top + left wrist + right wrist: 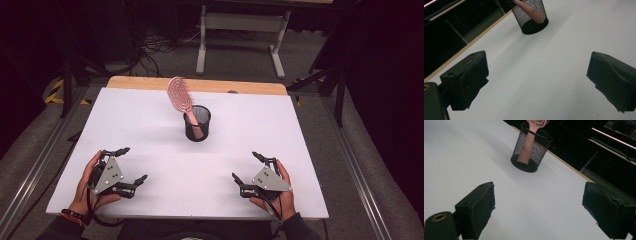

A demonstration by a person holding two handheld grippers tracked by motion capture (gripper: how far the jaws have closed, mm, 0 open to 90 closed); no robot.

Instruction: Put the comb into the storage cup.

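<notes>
A pink hairbrush [180,96] stands handle-down in a black mesh cup [197,124] near the middle of the white table [150,125], its head leaning up and to the left. The cup [532,17] with the pink handle [530,11] shows at the top of the left gripper view, and the cup [531,150] also shows in the right gripper view. My left gripper [134,165] rests at the near left, open and empty, its gap [536,82] over bare table. My right gripper [245,167] sits at the near right, open with nothing between its fingers [537,210].
The table's wooden back edge [200,85] lies behind the cup. Beyond it stands a white table frame [240,30] on a grey floor with cables. Metal rails [350,150] run along both sides of the table.
</notes>
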